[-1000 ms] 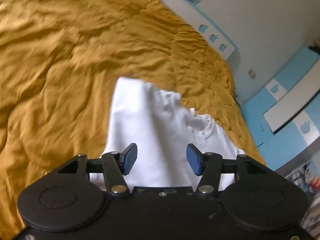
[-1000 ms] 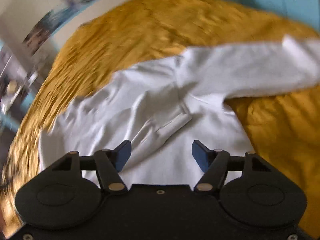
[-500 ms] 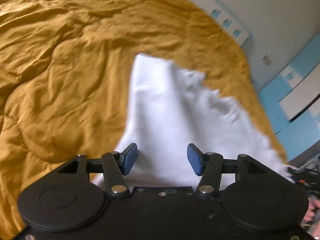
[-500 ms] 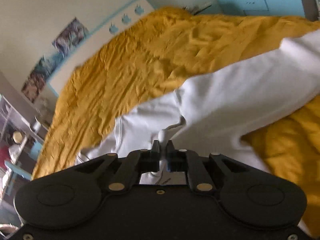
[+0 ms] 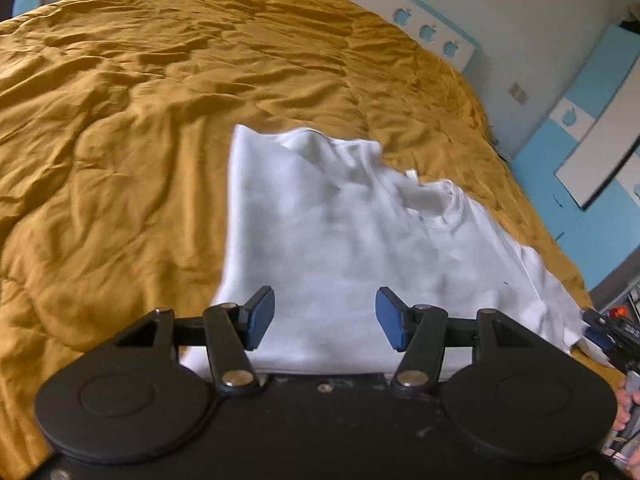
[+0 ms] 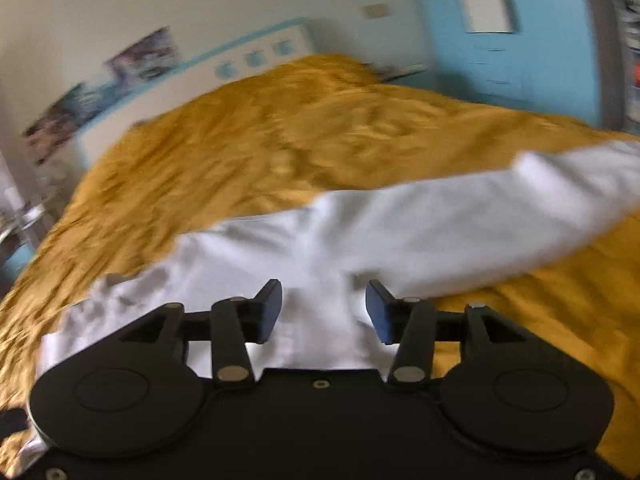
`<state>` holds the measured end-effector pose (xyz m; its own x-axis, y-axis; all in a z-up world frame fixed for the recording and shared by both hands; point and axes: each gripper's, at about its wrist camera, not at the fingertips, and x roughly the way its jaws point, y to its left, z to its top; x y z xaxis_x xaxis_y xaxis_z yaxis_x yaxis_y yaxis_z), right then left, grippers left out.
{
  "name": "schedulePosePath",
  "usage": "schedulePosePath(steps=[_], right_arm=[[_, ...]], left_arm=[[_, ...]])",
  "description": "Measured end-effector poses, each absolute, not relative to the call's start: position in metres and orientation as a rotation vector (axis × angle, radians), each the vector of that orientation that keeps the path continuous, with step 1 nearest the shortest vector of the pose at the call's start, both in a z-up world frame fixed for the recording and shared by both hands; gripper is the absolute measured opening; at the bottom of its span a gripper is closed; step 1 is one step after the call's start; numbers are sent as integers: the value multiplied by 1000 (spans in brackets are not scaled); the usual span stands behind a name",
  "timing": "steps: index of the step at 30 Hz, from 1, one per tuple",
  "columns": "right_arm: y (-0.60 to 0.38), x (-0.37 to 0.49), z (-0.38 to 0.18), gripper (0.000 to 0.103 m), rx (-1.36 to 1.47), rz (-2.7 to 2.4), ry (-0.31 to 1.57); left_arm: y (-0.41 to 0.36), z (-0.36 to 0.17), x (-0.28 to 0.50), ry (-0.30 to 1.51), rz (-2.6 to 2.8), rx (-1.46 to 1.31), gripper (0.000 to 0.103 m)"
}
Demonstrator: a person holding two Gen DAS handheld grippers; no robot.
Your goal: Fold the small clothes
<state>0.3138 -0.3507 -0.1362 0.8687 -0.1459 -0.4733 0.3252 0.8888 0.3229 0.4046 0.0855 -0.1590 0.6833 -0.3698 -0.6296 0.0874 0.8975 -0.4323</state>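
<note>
Both tongs stand open over a white shirt (image 5: 340, 240) on a mustard bedspread (image 5: 120, 140): the left gripper (image 5: 325, 318) grips nothing, and the right gripper (image 6: 323, 312) has just been opening, cloth behind it, unpinched. Only the left view shows the collar, toward the far right. Only the right view shows a long sleeve (image 6: 500, 220) stretched rightward; bare bedspread lies all around.

We see a plain white shirt (image 5: 340, 240) on a mustard-yellow bedspread (image 5: 120, 140). Our black grippers carry dark blue pads (image 5: 260, 316). The headboard (image 5: 436, 28) is white with a light blue edge and apple shapes.
</note>
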Motion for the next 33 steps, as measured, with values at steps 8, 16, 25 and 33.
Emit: schedulePosePath(steps=[8,16,25,33], right_arm=[[-348,350,-171,34,421,-220,644],[-363,327,-173,37,452,-172,631],[-519,225,-151,59,745,-388,416],[-630,160,-170,60,1087,-624,226]], left_arm=[[80,-189,409,822,-216,-280,58],[73,-188,397,804,-214,-176,58],[69,-165,369,822,-254,-143,58],[43,-173,375,829,-224,-72,58]])
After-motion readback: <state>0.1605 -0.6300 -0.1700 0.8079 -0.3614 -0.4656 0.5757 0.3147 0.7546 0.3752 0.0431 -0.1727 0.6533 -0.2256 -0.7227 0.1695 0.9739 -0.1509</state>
